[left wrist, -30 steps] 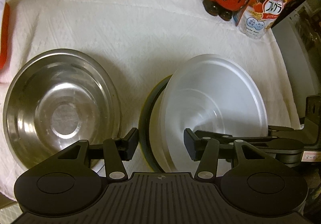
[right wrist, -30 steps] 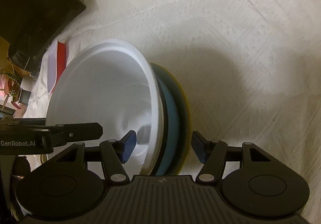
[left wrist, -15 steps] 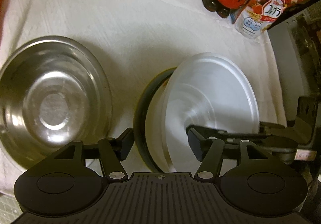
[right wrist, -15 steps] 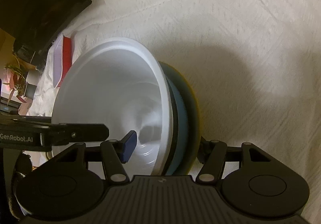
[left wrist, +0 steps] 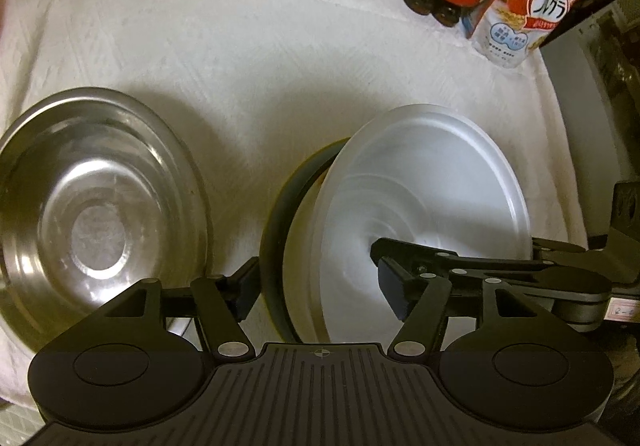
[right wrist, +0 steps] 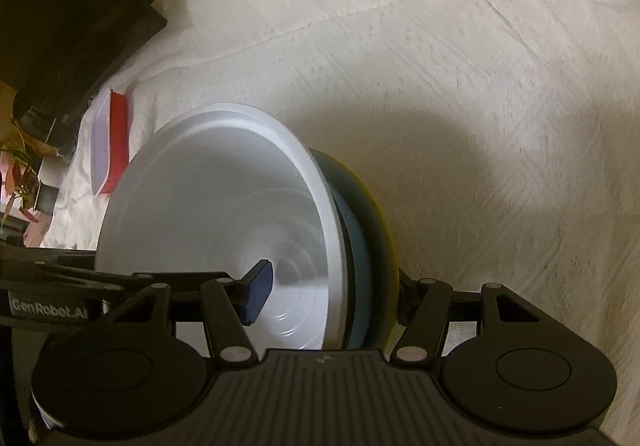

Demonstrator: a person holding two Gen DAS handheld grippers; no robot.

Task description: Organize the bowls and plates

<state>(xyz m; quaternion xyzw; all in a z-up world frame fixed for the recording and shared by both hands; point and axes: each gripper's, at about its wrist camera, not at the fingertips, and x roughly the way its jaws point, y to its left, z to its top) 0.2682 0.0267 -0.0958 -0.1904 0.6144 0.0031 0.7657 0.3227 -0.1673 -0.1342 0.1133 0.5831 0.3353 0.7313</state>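
**Left tongs let go of the stack, right ones hanging on**

Left wrist view first: the left tongs (left wrist: 320, 294) have just spread as wide as they go. A second ago they sat closer around the near edge of the stack; now the pads stand clear on either side and press on nothing. My read is that the stack has been handed to the other side, freeing the left for the steel bowl (left wrist: 96, 214) just beside it on the white cloth (left wrist: 280, 66).

The right tongs (right wrist: 332, 298) are about half open and haven't budged. One blue pad sits inside the white bowl (right wrist: 216, 214), the other behind the blue plate (right wrist: 360, 246) and the yellow-rimmed plate (right wrist: 384, 230), so they look clamped across all three.

The stack isn't flat. It's tipped up on edge, the bowl's mouth facing the left tongs, with its axis running roughly sideways along the worktop.
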